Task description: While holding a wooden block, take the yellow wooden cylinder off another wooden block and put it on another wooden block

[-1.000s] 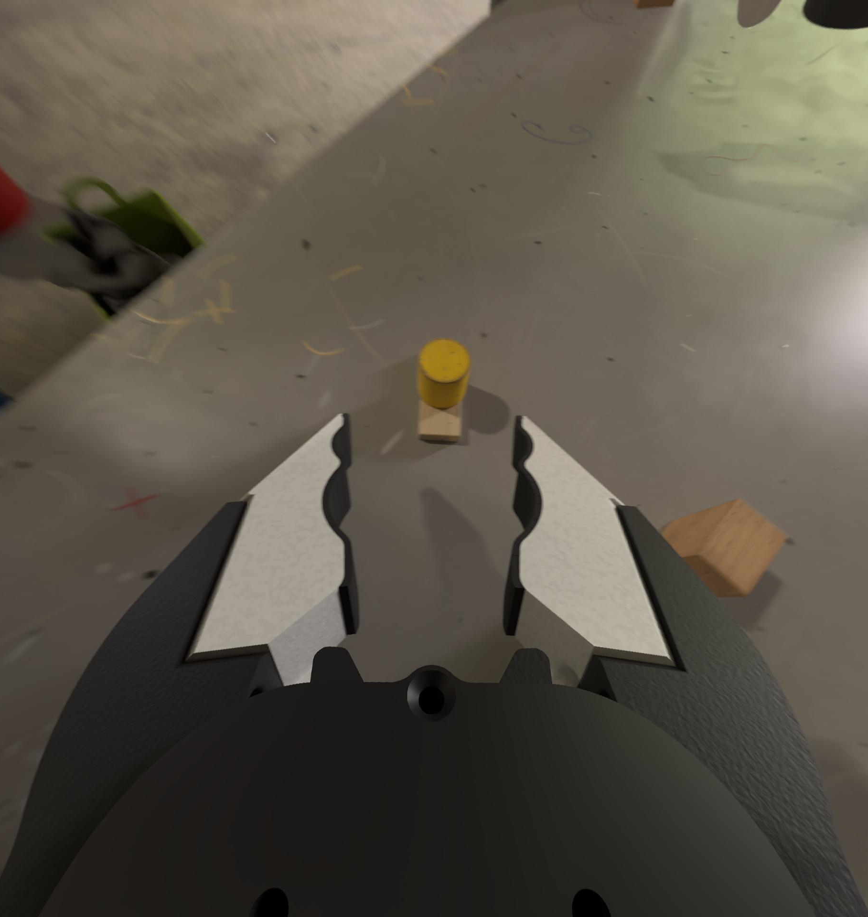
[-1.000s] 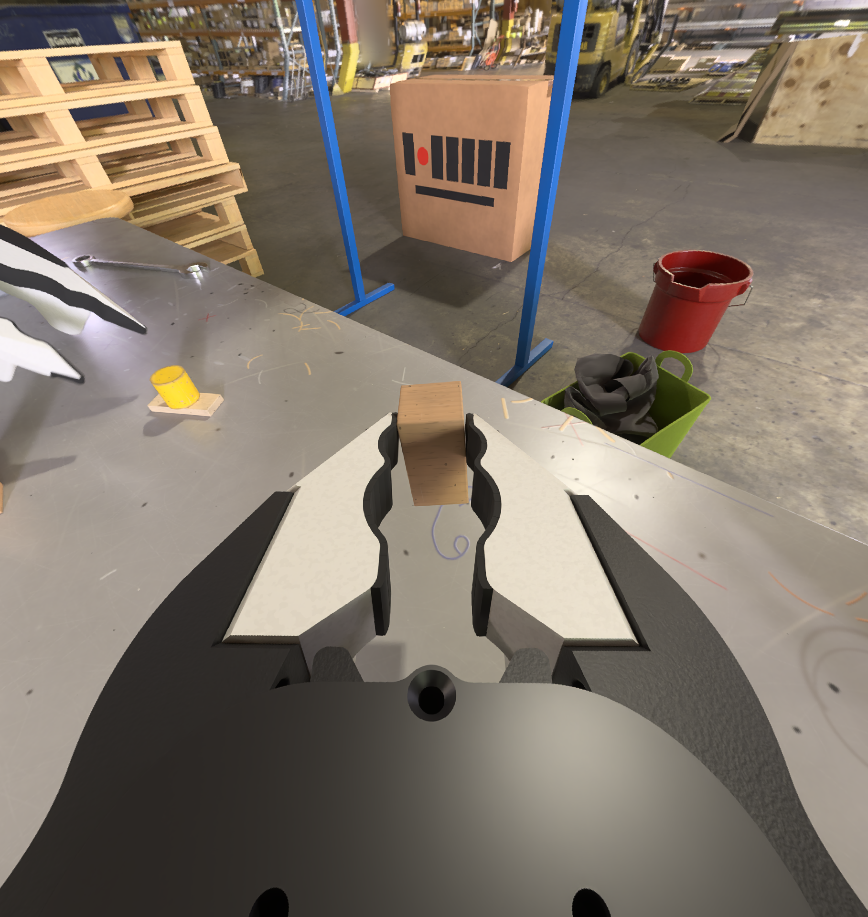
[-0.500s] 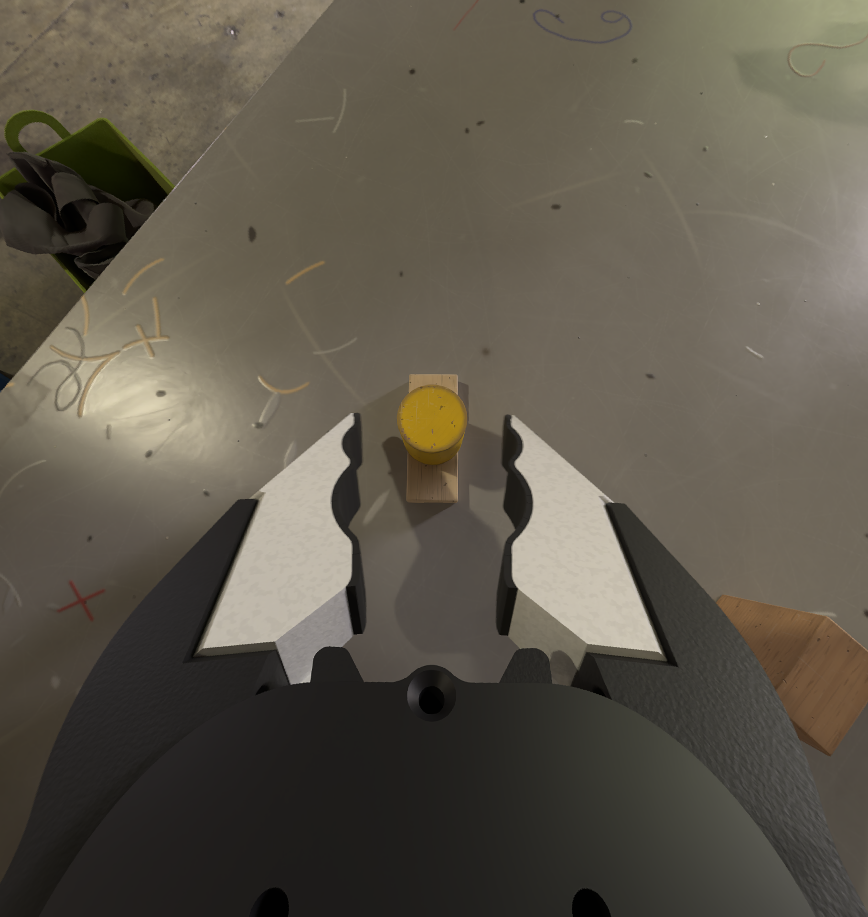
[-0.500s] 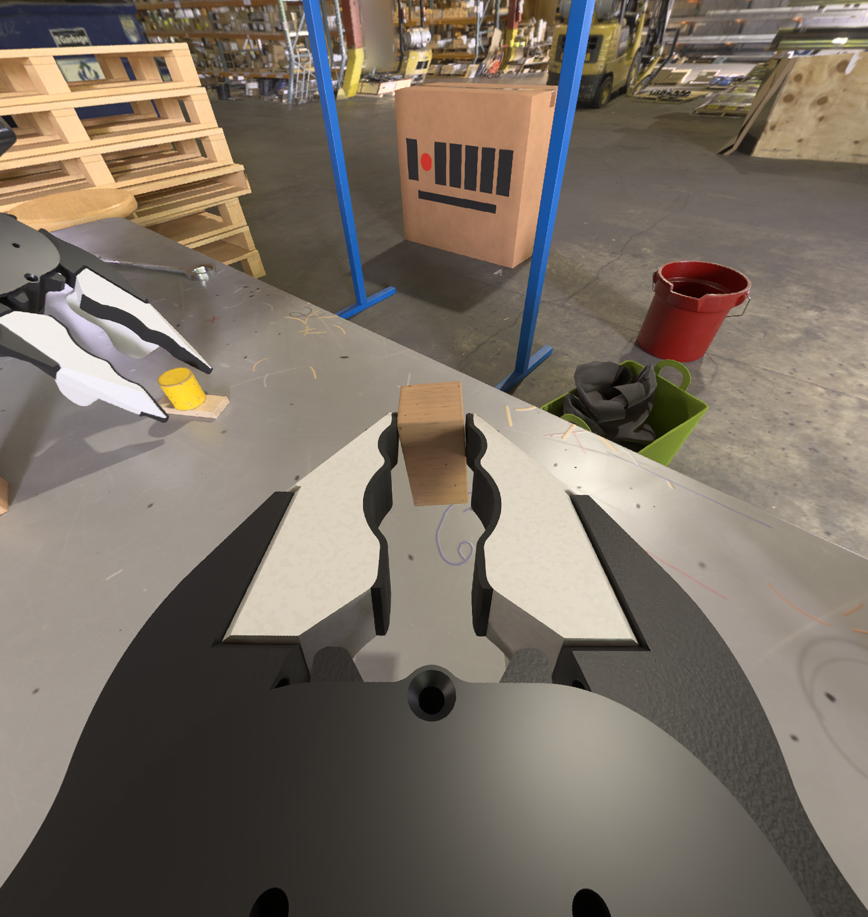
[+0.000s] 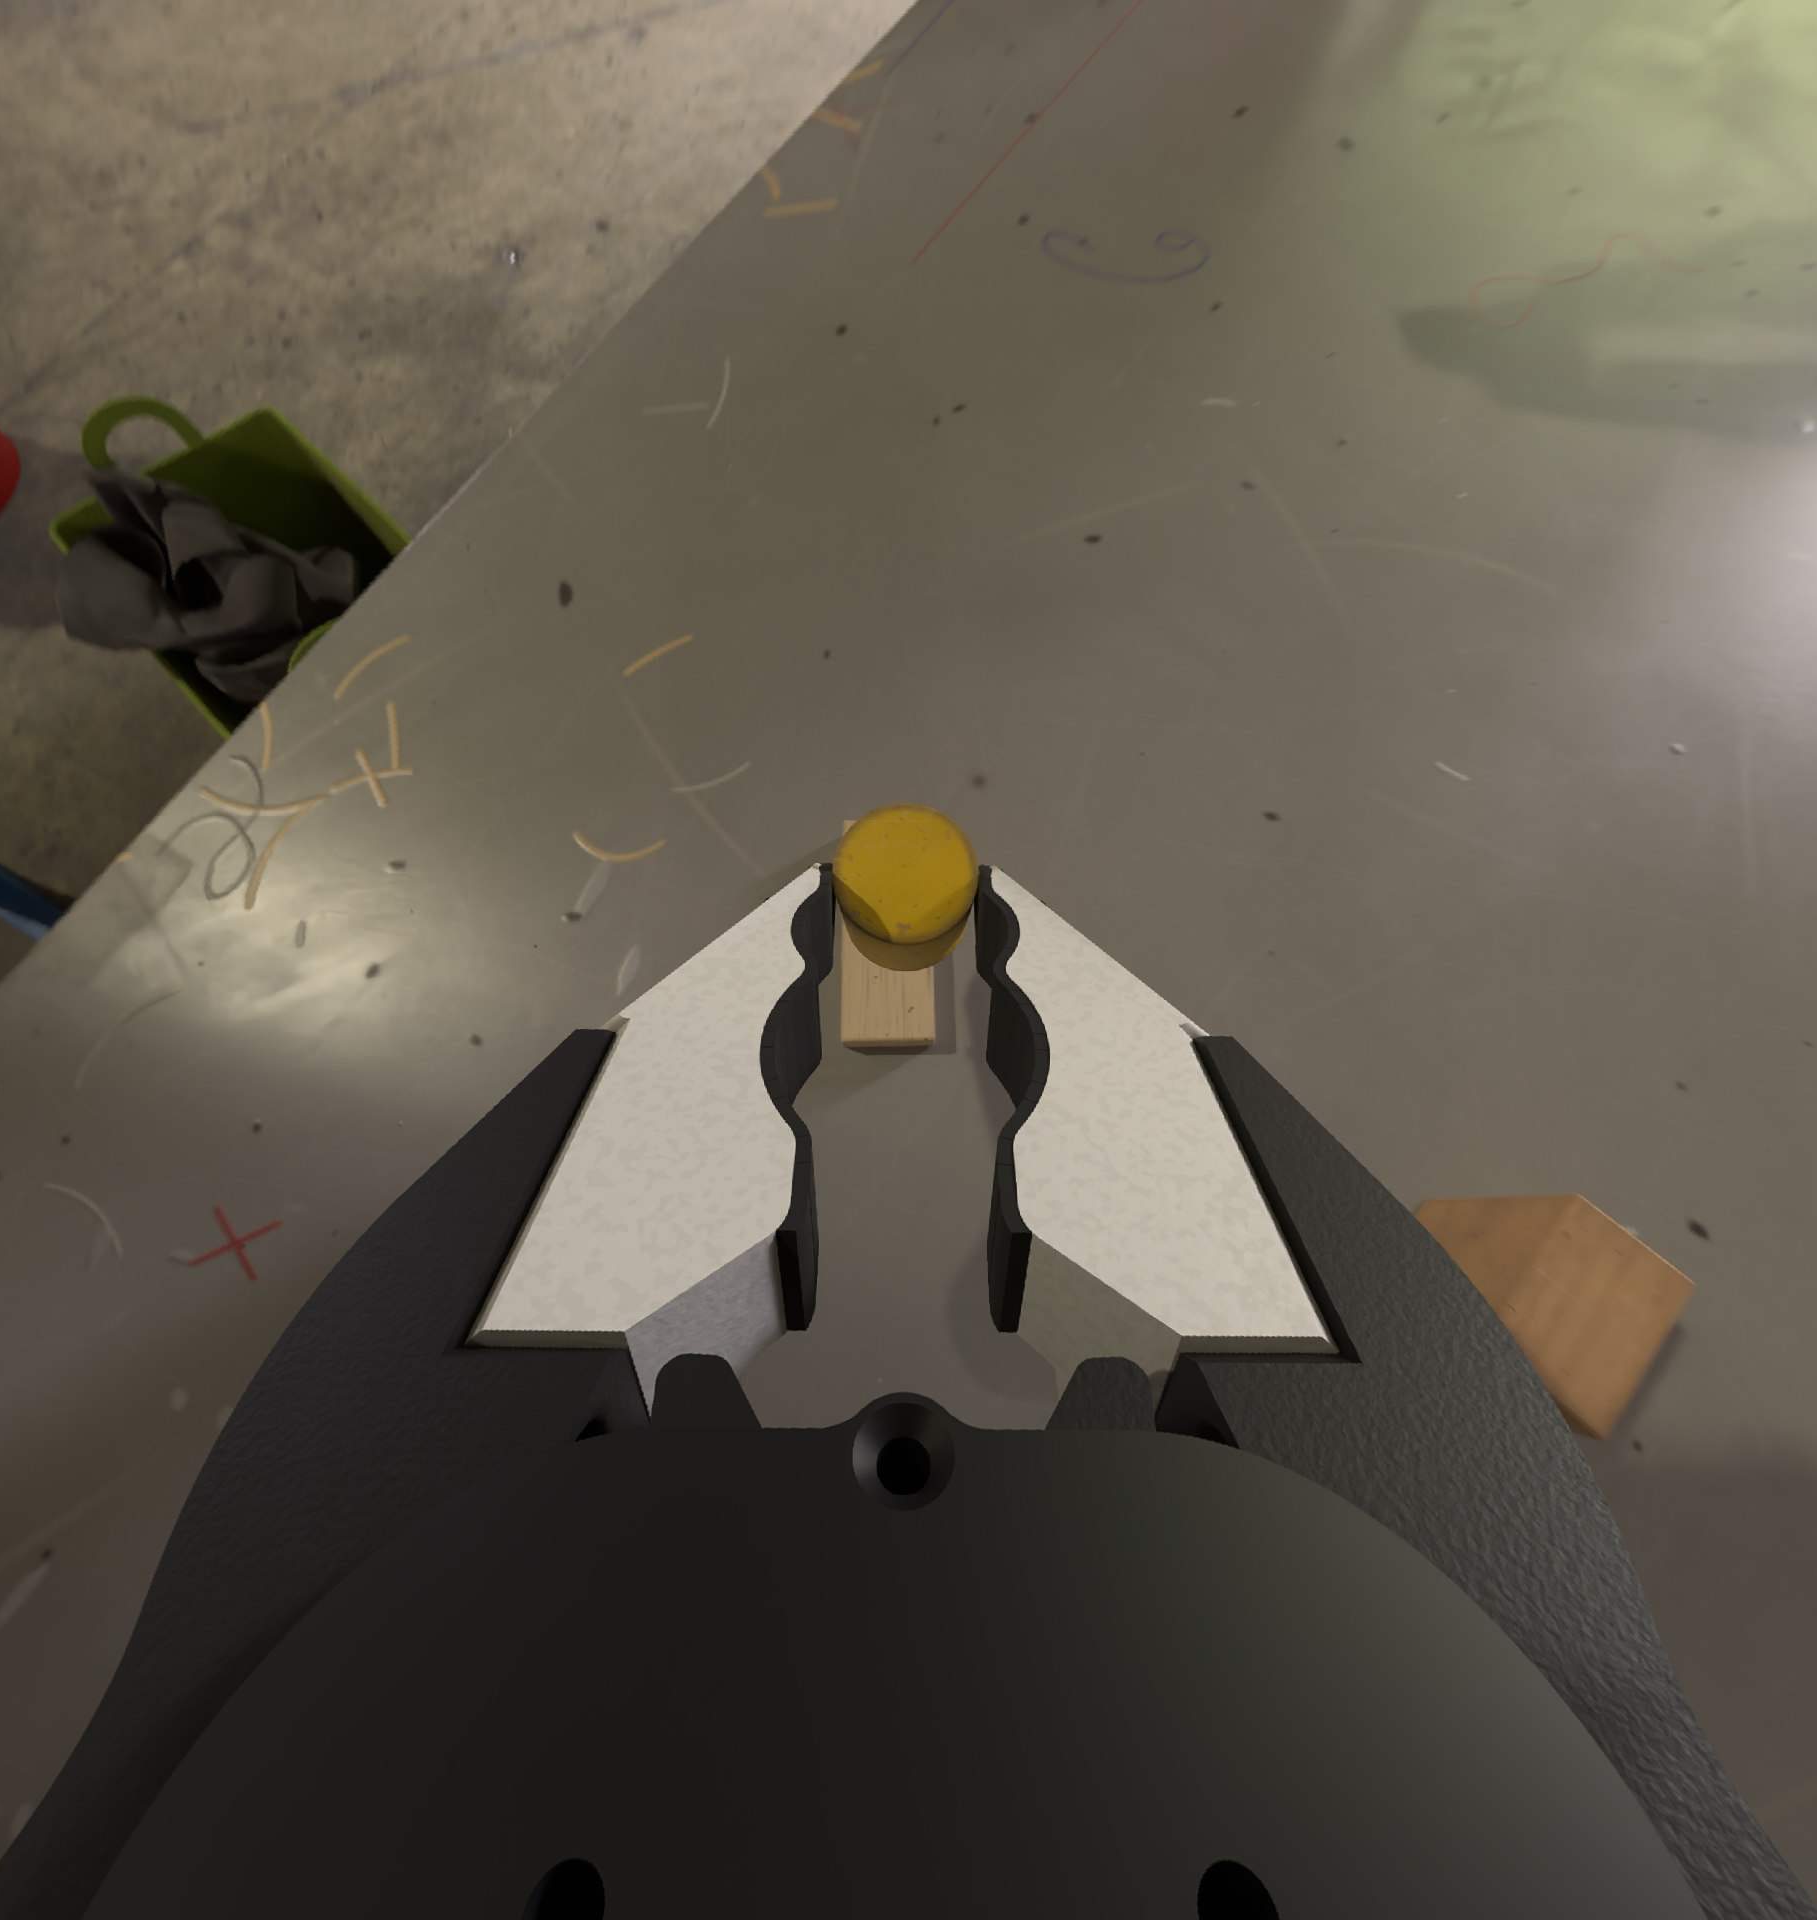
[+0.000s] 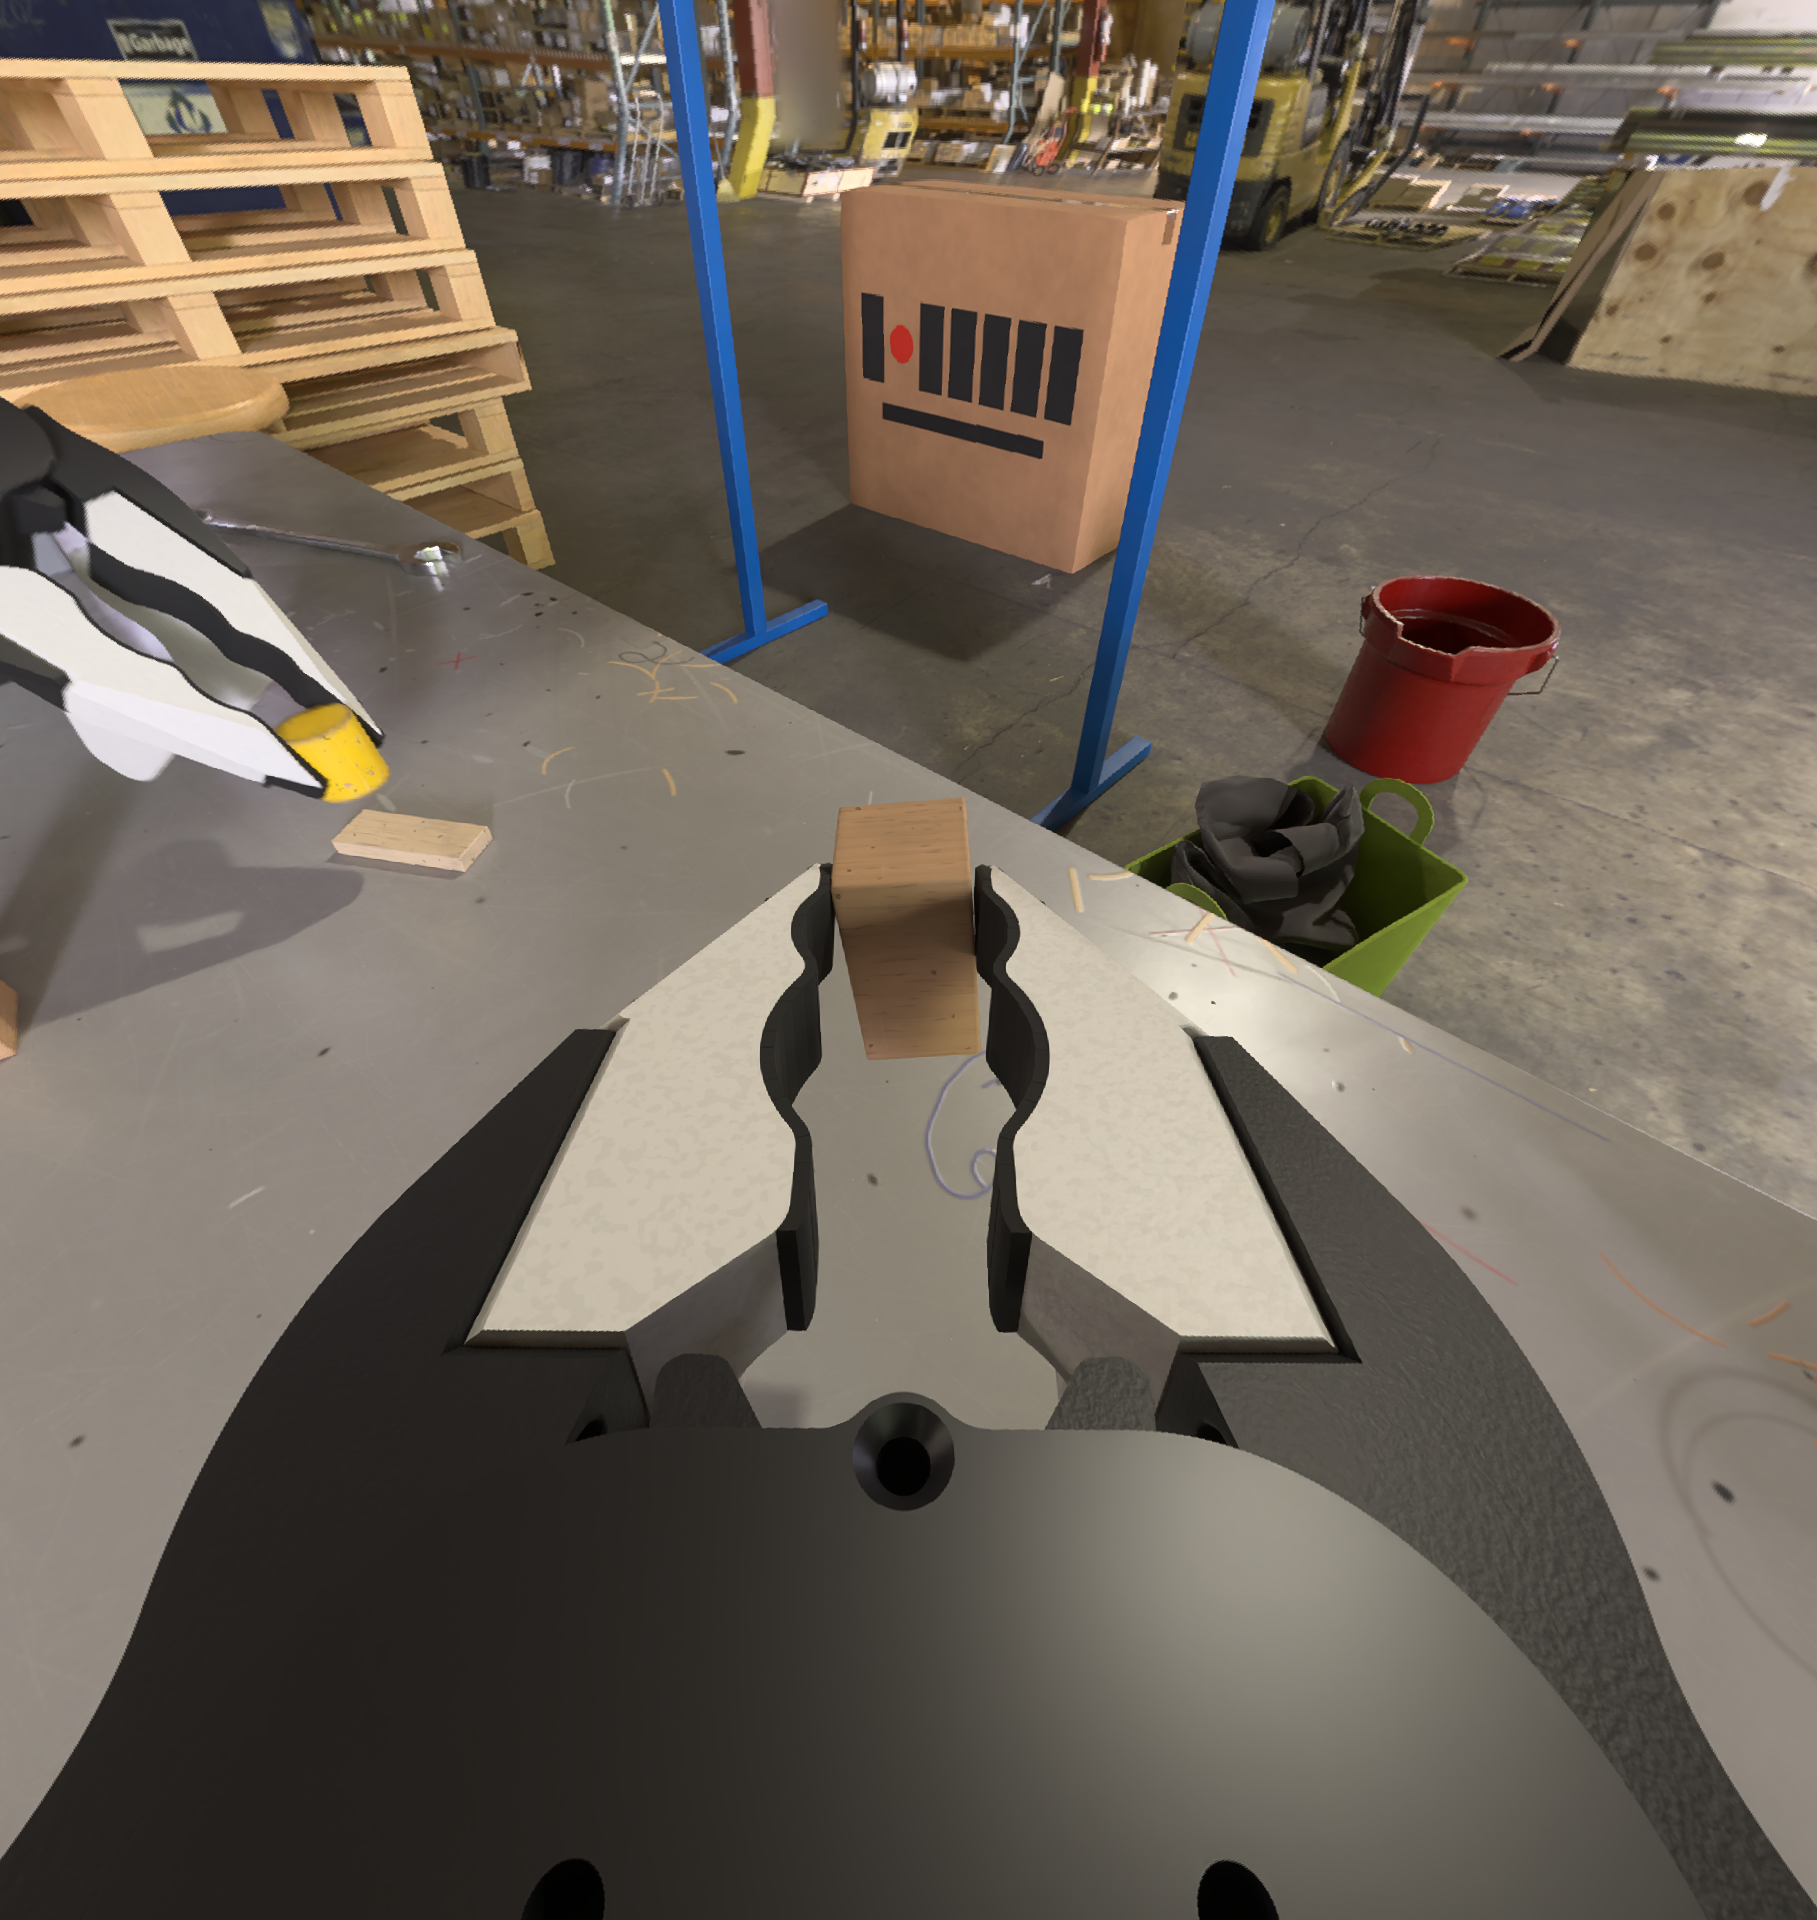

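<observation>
The worktable (image 6: pixel 260 1091) is a dull grey metal sheet, scuffed, speckled with dark spots and strewn with pale curled shavings, standing in a warehouse with a cracked concrete floor (image 6: pixel 1662 987). Beyond its edge are stacked pale wooden pallets (image 6: pixel 208 239), blue steel posts (image 6: pixel 712 343), a brown cardboard box (image 6: pixel 997 364), a red bucket (image 6: pixel 1444 675) and a green tub (image 6: pixel 1403 914) stuffed with dark crumpled cloth.

The left gripper (image 5: pixel 904 883) pinches the yellow wooden cylinder (image 5: pixel 904 878) between its white, wavy-edged fingertips; the cylinder (smooth, slightly mottled paint) hangs clear above the thin flat pale block (image 6: pixel 412 840), which lies bare on the table. The right gripper (image 6: pixel 904 894) is clamped on a tall, warm-toned wooden block (image 6: pixel 909 925) with visible grain, held off the surface. A third, chunkier brown block (image 5: pixel 1548 1309) rests on the table just right of the left gripper. A metal wrench (image 6: pixel 364 545) lies near the far corner.
</observation>
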